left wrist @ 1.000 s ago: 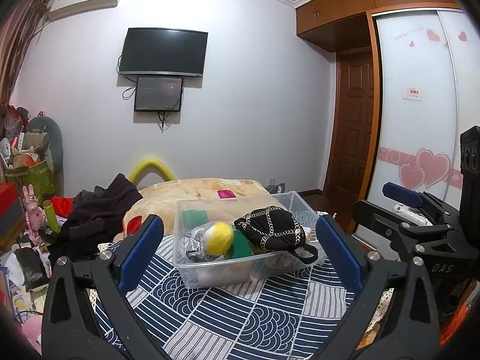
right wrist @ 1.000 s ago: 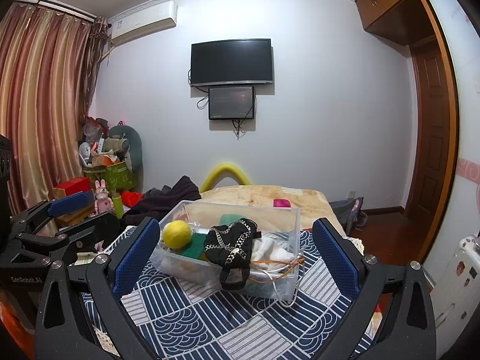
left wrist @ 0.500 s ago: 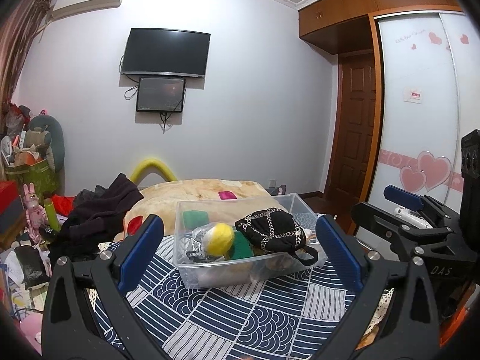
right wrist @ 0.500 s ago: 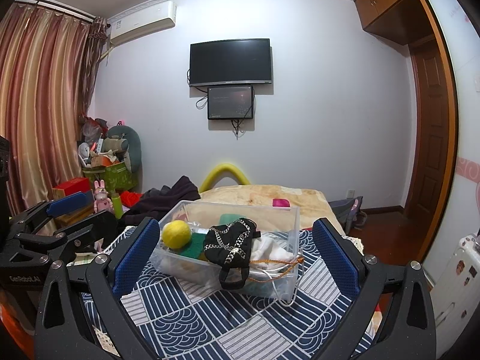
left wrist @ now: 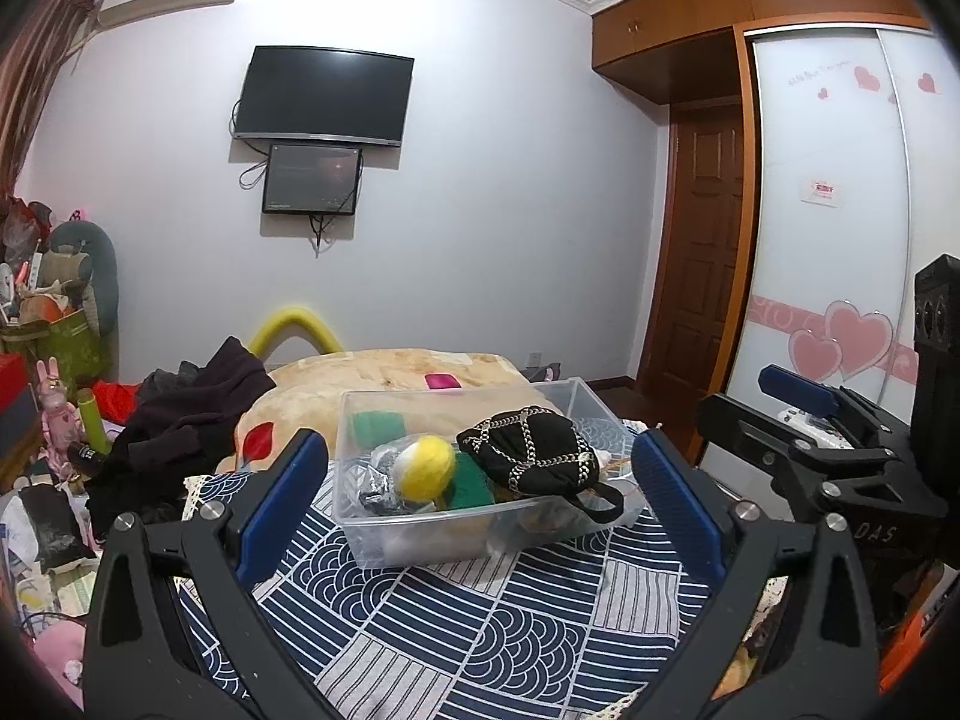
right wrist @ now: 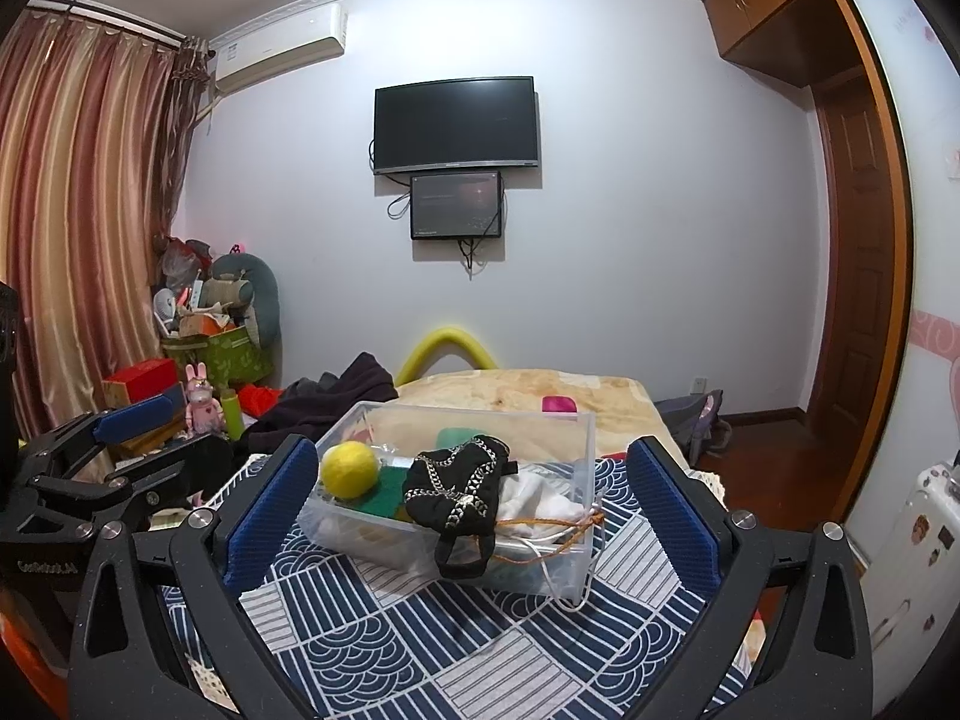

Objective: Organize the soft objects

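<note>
A clear plastic bin (left wrist: pixel 420 540) (right wrist: pixel 576 438) stands on a blue patterned cloth (left wrist: pixel 492 624) (right wrist: pixel 420 648). In it lie a yellow felt ball (left wrist: pixel 425 466) (right wrist: pixel 349 470), green cloth (left wrist: pixel 375 427) (right wrist: pixel 384 489), a black bag with chain pattern (left wrist: pixel 531 459) (right wrist: pixel 459 489) and white cloth (right wrist: pixel 540 498). My left gripper (left wrist: pixel 480 498) is open and empty, held back from the bin's near side. My right gripper (right wrist: pixel 474 504) is open and empty, also short of the bin. Each gripper shows at the edge of the other's view.
Behind the bin lies a beige blanket (left wrist: pixel 390 372) with a small pink item (left wrist: pixel 443 381) (right wrist: pixel 559 404) on it. Dark clothes (left wrist: pixel 186 414) (right wrist: pixel 336 396) pile at the left. Boxes and toys (right wrist: pixel 204 348) crowd the left corner. A wardrobe (left wrist: pixel 840 240) stands at the right.
</note>
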A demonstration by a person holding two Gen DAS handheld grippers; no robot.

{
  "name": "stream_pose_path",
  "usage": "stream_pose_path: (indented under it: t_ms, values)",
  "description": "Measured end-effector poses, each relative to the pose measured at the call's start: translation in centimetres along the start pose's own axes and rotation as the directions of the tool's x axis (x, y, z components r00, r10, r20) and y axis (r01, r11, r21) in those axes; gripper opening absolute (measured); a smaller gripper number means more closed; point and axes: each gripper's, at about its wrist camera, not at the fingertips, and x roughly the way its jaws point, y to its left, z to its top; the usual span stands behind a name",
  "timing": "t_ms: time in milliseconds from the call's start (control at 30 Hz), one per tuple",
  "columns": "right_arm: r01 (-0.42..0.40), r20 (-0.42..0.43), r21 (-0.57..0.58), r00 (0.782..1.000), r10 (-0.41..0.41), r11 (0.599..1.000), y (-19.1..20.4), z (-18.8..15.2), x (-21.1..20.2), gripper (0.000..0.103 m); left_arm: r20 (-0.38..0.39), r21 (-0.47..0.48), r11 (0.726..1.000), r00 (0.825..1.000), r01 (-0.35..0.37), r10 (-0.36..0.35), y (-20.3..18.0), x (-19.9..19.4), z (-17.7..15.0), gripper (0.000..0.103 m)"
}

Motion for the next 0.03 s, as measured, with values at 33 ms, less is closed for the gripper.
stream_pose_path:
  t_ms: [33]
  values:
    - [-0.001,0.000,0.000,1.000,0.001,1.000,0.00,0.05,-0.02,0.103,0.000,0.002,1.000,1.000,0.000,0.000,-0.06,-0.05,-0.03,0.103]
